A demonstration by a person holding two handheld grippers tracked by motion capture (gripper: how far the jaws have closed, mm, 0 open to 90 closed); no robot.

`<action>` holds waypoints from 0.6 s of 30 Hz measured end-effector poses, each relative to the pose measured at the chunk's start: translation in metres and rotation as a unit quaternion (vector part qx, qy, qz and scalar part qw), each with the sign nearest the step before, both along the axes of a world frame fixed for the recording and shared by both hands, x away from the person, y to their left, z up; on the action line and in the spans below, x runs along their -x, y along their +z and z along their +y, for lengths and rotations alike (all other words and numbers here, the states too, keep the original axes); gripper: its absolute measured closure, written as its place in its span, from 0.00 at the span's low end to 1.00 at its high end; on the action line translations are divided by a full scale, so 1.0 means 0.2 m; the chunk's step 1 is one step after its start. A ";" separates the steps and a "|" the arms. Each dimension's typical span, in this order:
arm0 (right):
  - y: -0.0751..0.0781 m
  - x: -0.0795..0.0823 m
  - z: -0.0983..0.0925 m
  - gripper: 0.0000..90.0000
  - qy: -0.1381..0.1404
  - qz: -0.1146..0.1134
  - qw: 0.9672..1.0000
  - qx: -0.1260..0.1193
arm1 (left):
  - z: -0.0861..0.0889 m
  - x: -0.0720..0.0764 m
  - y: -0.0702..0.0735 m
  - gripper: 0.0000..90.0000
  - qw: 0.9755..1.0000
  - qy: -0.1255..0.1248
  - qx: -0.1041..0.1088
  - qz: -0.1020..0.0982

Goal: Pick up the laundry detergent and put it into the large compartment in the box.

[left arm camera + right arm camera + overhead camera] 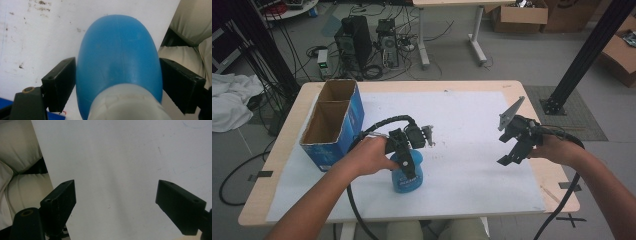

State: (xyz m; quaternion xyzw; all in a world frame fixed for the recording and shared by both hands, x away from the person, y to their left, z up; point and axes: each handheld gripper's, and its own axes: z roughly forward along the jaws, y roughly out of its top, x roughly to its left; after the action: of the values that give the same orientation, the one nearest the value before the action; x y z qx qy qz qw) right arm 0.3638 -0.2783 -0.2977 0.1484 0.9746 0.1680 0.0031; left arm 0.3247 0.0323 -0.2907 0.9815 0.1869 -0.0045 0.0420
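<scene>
Room: a workshop floor (522, 55) with computer towers (357, 40), loose cables and cardboard boxes (519, 15) beyond the table.
Table: a pale wooden table (287, 130) covered over most of its top by a white sheet (472, 150), lightly marked with dark specks.
Landmark: a blue bottle (408, 175) with a white neck stands upright on the white sheet, toward the near edge and left of the sheet's middle.
Blue box: an open blue cardboard box (332, 125) with two compartments stands to the left of the bottle and a little farther back, well within reach of it but not touching it.
Left gripper: the left gripper (408, 162) comes down over the bottle from above, held by the left hand (369, 157) just left of the bottle.
Left jaws: in the left gripper view the bottle (117, 57) sits between the two black jaws, each jaw flush against one side of its rounded body, so they grip it.
Right gripper: the right gripper (512, 156) hangs above the sheet well to the right of the bottle, held by the right hand (557, 147), with a grey plate on top.
Right jaws: spread wide, with bare white sheet (120, 170) between them and nothing held.
Near edge: pale trouser fabric (15, 170) shows past the sheet's edge on the bottle's near side.
</scene>
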 end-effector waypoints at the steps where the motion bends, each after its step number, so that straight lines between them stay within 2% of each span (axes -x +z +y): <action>1: 0.00 0.00 0.00 0.19 0.000 0.000 1.000 -0.001 | 0.00 0.00 0.00 0.21 1.000 -0.001 -0.001 0.000; 18: 0.00 0.00 0.00 0.19 0.001 -0.001 1.000 0.000 | 0.01 0.00 0.01 0.29 1.000 -0.001 0.005 -0.005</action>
State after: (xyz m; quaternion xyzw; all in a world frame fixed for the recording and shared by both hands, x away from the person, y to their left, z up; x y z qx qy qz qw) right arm 0.3635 -0.2776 -0.2968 0.1474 0.9747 0.1680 0.0037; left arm 0.3250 0.0352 -0.2883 0.9815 0.1853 -0.0004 0.0478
